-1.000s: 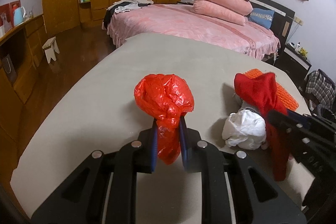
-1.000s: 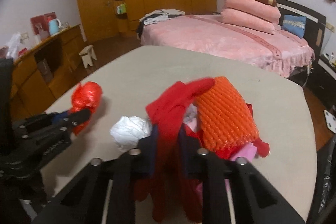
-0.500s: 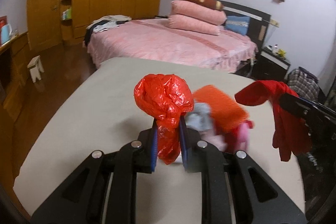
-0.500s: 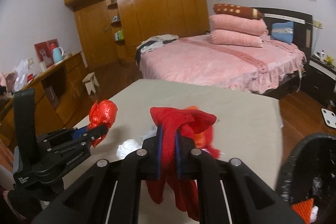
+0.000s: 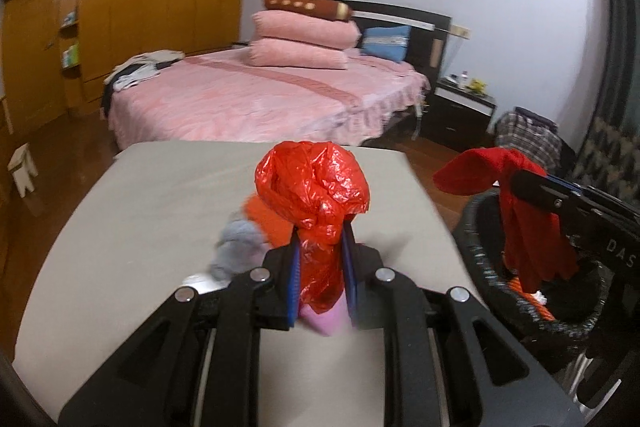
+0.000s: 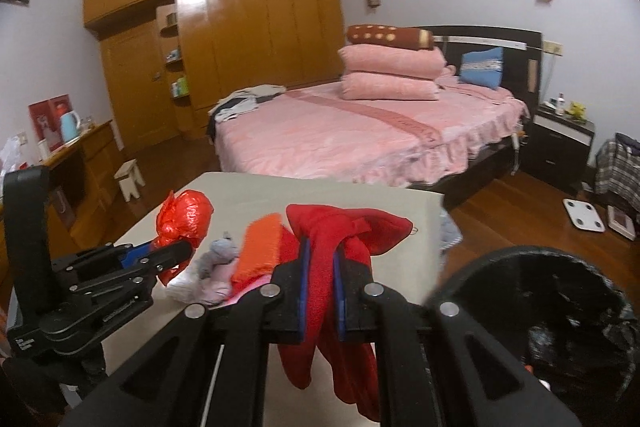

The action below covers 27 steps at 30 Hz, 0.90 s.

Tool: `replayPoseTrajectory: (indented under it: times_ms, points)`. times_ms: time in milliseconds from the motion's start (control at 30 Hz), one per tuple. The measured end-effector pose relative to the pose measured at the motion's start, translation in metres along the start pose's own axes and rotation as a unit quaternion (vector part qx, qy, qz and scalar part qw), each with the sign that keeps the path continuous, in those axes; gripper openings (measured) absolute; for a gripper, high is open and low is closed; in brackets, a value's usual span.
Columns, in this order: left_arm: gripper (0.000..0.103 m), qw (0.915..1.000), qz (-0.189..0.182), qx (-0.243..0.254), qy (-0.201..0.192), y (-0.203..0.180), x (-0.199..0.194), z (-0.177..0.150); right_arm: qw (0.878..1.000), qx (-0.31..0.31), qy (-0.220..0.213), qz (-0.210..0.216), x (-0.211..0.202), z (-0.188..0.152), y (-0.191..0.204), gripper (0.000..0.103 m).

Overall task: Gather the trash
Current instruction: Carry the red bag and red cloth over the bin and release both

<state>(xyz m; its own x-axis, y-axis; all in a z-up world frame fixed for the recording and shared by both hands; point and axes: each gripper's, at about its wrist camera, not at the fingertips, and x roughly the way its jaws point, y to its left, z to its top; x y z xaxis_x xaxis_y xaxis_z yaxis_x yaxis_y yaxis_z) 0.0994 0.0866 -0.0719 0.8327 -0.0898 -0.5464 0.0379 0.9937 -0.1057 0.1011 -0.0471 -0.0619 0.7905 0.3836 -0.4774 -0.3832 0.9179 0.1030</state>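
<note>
The left gripper (image 5: 319, 267) pinches a crumpled red plastic bag (image 5: 314, 187) above the table (image 5: 140, 227); the right gripper (image 6: 320, 287) clamps a red cloth (image 6: 344, 231) beside the black bin (image 6: 560, 307).

So much red here: the crinkly plastic bag (image 5: 312, 187) is bright red-orange, and the cloth (image 6: 340, 259) is a deeper solid red. The table (image 5: 160, 195) is plain beige. The bin (image 6: 560, 307) is black with a glossy black liner. The netted foam (image 6: 260, 247) is orange, with a grey wad (image 6: 218, 255) beside it. Both pairs of jaws are black with blue pads. The bed (image 6: 360, 135) is all pink, and the bolster (image 6: 388, 37) on it is brown with pale dots.
</note>
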Motion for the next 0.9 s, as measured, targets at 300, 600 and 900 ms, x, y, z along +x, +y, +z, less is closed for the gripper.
replayPoseTrajectory:
  times_ms: [300, 600, 900]
  points:
    - [0.017, 0.9967, -0.071, 0.04, 0.006, -0.068, 0.017, 0.004, 0.998, 0.032, -0.004, -0.059, -0.028, -0.006, -0.055, 0.01]
    - [0.017, 0.9884, -0.13, 0.077, 0.006, -0.133, 0.038, 0.007, 0.992, 0.056, -0.008, -0.111, -0.055, -0.013, -0.107, 0.01]
    - [0.017, 0.9766, -0.187, 0.104, 0.015, -0.204, 0.065, 0.009, 0.985, 0.078, -0.013, -0.153, -0.08, -0.022, -0.156, 0.01]
